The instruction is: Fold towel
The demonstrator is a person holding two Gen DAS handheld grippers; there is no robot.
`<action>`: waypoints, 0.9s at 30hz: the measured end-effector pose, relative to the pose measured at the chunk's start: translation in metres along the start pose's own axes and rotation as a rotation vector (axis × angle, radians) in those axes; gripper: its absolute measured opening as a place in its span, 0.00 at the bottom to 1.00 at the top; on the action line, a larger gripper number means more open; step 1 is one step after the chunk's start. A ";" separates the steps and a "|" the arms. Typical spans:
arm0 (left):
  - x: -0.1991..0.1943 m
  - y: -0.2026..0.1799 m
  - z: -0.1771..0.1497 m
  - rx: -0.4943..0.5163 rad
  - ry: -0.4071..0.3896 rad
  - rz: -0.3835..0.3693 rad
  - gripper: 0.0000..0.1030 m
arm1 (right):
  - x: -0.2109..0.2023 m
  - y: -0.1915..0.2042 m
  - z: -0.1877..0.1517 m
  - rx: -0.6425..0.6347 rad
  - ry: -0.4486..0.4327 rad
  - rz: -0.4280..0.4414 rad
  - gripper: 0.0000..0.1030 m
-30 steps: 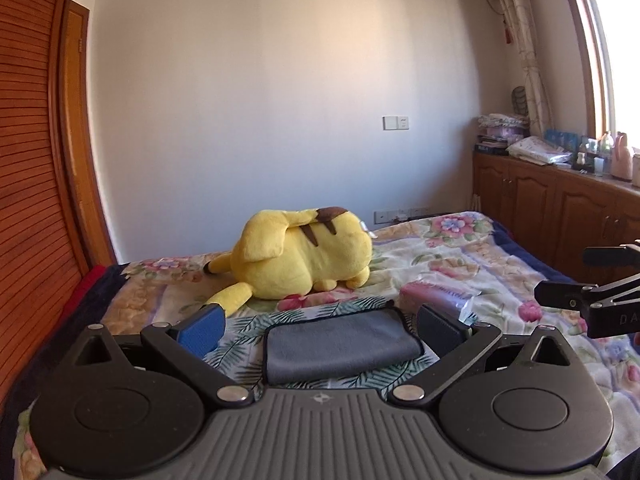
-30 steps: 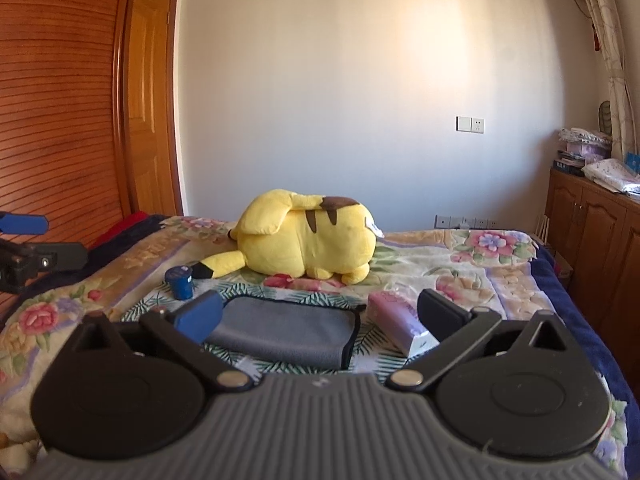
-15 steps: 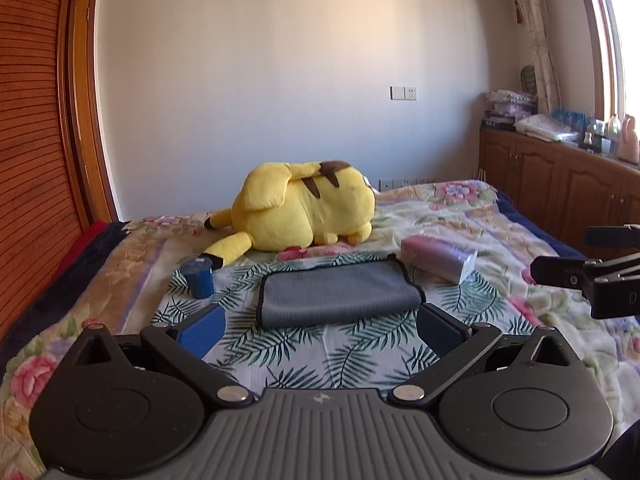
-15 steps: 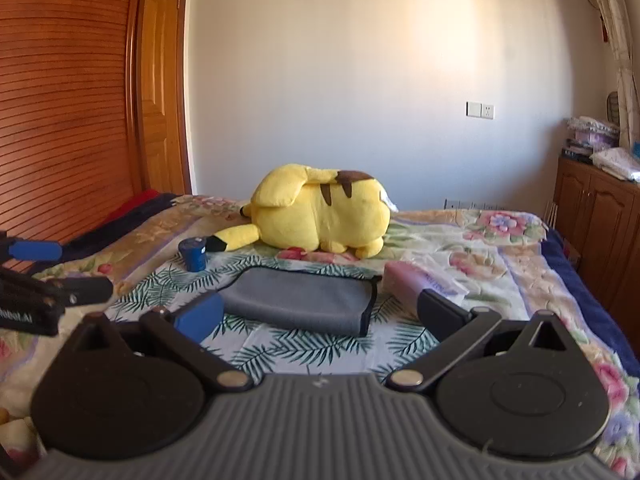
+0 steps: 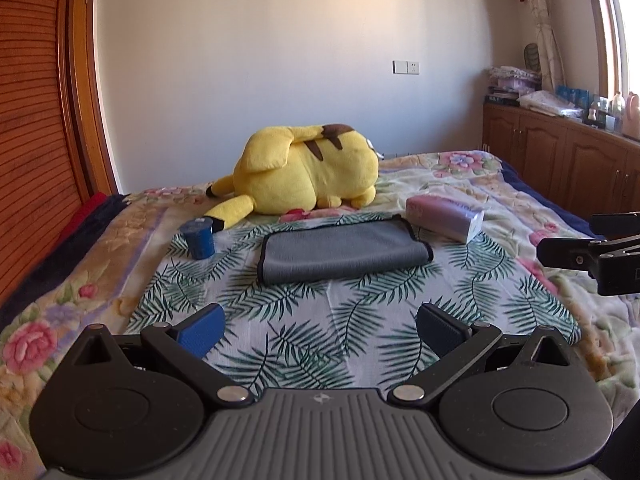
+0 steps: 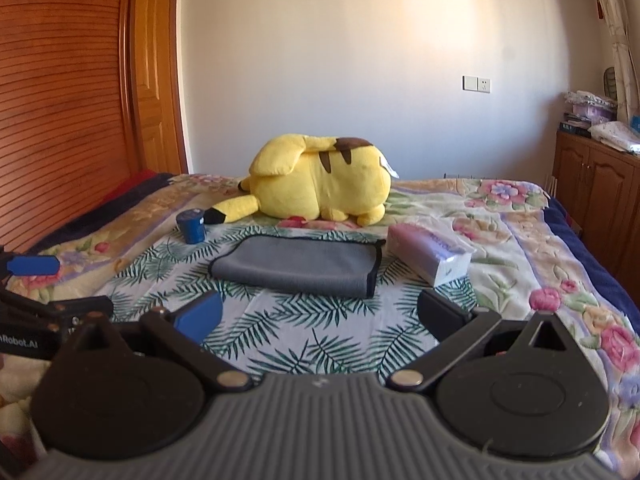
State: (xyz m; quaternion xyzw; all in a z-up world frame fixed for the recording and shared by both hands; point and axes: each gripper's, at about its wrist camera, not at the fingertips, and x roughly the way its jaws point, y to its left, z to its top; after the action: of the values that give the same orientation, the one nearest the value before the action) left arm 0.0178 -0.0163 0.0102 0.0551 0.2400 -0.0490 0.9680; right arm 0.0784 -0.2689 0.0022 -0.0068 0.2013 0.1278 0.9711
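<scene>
In the left wrist view, the left gripper hovers above the bed, jaws spread wide and holding nothing. The grey towel lies folded on the palm-leaf cloth, between a blue cup and a pink tissue pack, in front of a yellow plush toy.

In the right wrist view, the right gripper has its jaws spread and empty too. The towel rests ahead of them, well apart.
</scene>
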 end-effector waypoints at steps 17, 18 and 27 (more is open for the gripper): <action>0.017 0.013 -0.034 -0.059 0.045 0.019 0.84 | 0.009 0.003 -0.029 -0.005 0.054 -0.005 1.00; 0.018 0.014 -0.034 -0.062 0.048 0.019 0.84 | 0.009 0.002 -0.031 -0.006 0.055 -0.006 1.00; 0.016 0.017 -0.033 -0.066 0.017 0.031 0.84 | 0.009 0.002 -0.035 -0.010 0.046 -0.015 1.00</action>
State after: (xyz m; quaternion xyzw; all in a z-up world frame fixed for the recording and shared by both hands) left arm 0.0193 0.0035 -0.0248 0.0271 0.2490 -0.0255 0.9678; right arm 0.0726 -0.2673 -0.0339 -0.0159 0.2229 0.1211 0.9672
